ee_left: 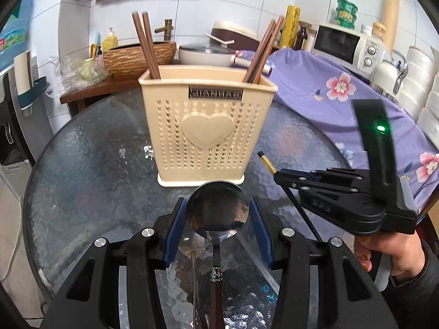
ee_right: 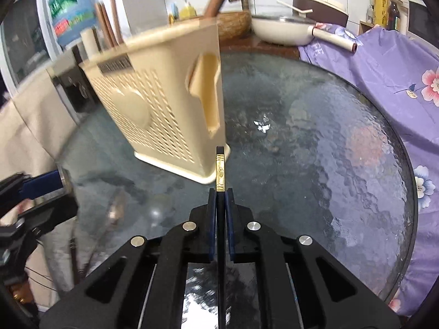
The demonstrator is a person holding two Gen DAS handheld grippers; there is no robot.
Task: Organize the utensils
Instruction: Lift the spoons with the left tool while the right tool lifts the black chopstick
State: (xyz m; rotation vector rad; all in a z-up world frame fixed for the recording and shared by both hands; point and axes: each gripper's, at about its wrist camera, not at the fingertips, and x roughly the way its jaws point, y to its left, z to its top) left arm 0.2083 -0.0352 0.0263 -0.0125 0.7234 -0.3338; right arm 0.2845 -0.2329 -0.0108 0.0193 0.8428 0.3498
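A beige perforated utensil holder [ee_left: 207,126] with a heart on its front stands on the round glass table [ee_left: 90,164]; brown chopsticks [ee_left: 145,44] lean in it at both ends. My left gripper [ee_left: 218,213] holds a metal spoon [ee_left: 216,211] by its bowl, with the brown handle pointing back toward the camera, just in front of the holder. My right gripper [ee_right: 220,192] is shut on a black chopstick with a gold tip [ee_right: 220,172], right of the holder [ee_right: 164,104]. It also shows in the left wrist view [ee_left: 277,176].
A second spoon [ee_left: 193,249] lies on the glass under the left gripper. A purple floral cloth [ee_left: 343,87] covers the counter at right, with a microwave [ee_left: 345,45] behind. A white pan [ee_right: 282,28] and a wooden basin [ee_left: 137,57] sit beyond the table.
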